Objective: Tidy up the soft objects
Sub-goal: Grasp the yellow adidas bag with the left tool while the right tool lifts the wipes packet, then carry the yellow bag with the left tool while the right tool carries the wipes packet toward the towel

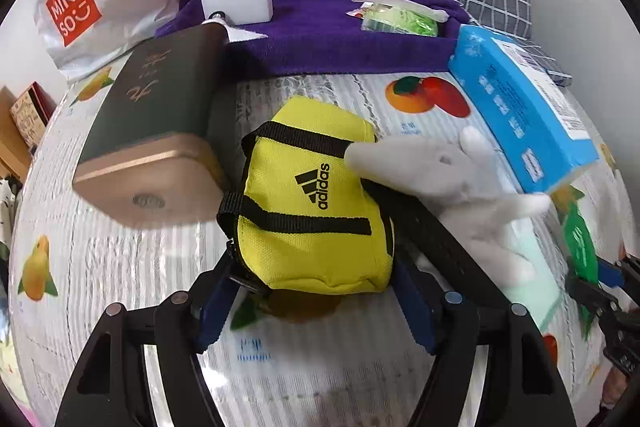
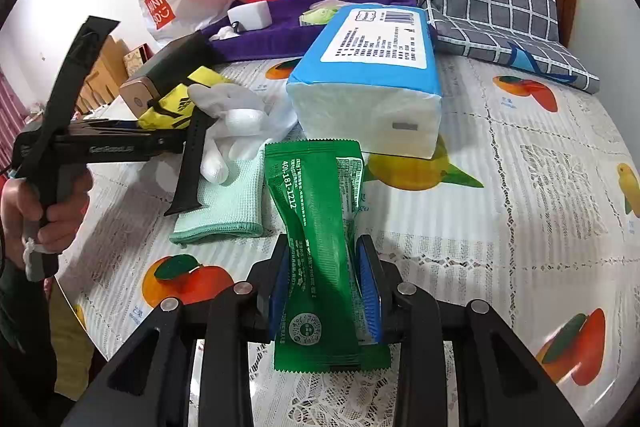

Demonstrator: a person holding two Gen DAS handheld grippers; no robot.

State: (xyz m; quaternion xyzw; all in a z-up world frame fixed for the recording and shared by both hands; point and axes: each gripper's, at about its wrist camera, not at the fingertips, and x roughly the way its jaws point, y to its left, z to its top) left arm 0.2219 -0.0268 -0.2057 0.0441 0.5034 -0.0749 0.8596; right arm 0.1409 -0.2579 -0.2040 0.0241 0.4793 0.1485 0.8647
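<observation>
- The left gripper (image 1: 316,267) straddles the near end of the yellow pouch (image 1: 316,195), which lies on the counter (image 1: 120,267) between the dark box (image 1: 156,131) on the left and the white glove (image 1: 444,171) on the right. Its blue pads sit at the pouch's sides, but I cannot tell whether they press; judge the grip before lifting.
- Close on the pouch body, not the black strap (image 1: 236,205), which would likely slip.
- The right gripper (image 2: 326,291) is clamped on the green sachet (image 2: 320,247), pinching its waist so the packet buckles; its far end reaches toward the blue tissue pack (image 2: 368,75).
- Keep that squeeze light, since the soft packet could crumple further.
- The black watch band (image 2: 190,167) lies across the glove and mint cloth (image 2: 224,211); lifting the pouch straight up probably avoids dragging them.
</observation>
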